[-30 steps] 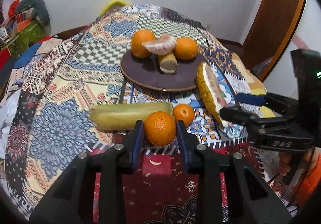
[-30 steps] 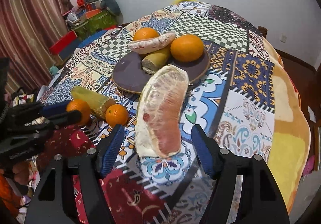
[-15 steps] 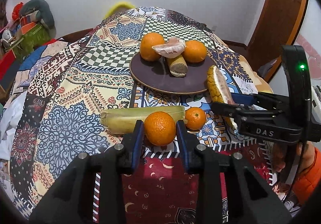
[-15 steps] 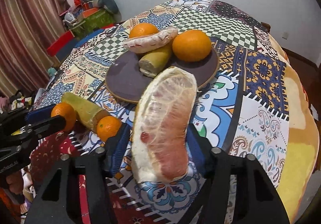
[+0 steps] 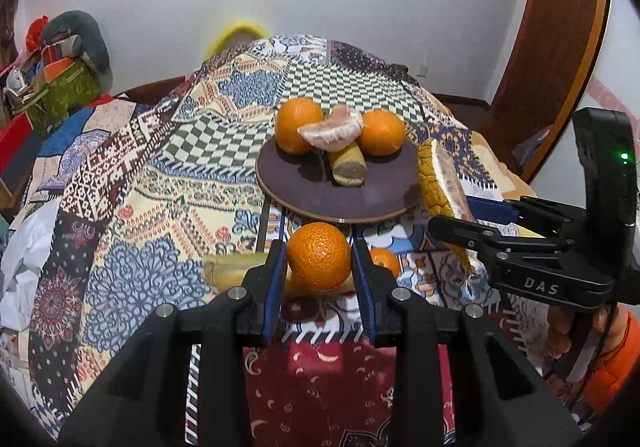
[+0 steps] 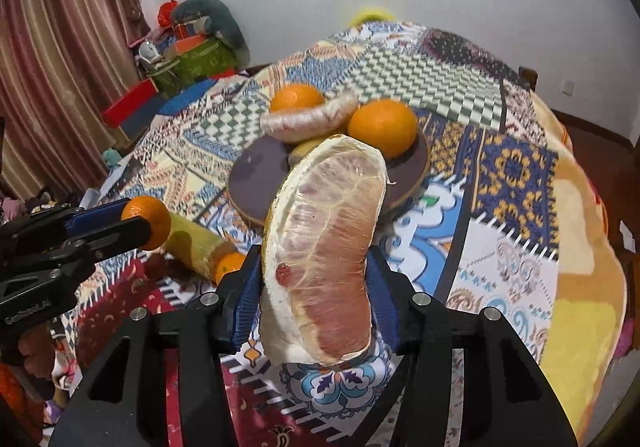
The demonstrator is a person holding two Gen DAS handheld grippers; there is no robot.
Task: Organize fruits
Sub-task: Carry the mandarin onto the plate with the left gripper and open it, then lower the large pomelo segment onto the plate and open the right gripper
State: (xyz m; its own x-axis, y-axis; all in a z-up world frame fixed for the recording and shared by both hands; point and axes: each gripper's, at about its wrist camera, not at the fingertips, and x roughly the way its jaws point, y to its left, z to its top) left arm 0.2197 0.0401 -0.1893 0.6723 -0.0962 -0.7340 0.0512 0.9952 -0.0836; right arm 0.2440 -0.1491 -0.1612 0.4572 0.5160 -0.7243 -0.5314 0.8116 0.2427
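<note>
My left gripper (image 5: 319,261) is shut on an orange (image 5: 319,255) and holds it above the cloth, just short of the dark round plate (image 5: 320,195). My right gripper (image 6: 316,287) is shut on a large pomelo wedge (image 6: 326,247), lifted near the plate's (image 6: 250,183) front right edge. The plate holds two oranges (image 5: 298,125) (image 5: 381,132), a pomelo slice (image 5: 332,129) and a yellow-green stick piece (image 5: 347,166). A small orange (image 5: 385,262) and a long yellow-green stick (image 6: 196,247) lie on the cloth below the left gripper.
A patterned quilt (image 5: 152,187) covers the round table. Bags and boxes (image 5: 60,79) are piled at the far left by the wall. A wooden door (image 5: 560,47) stands at the right. Curtains (image 6: 60,87) hang at the left in the right wrist view.
Both grippers have risen and moved forward toward the plate. The right gripper closed on the pomelo wedge and lifted it. The left kept its grip on the orange.
</note>
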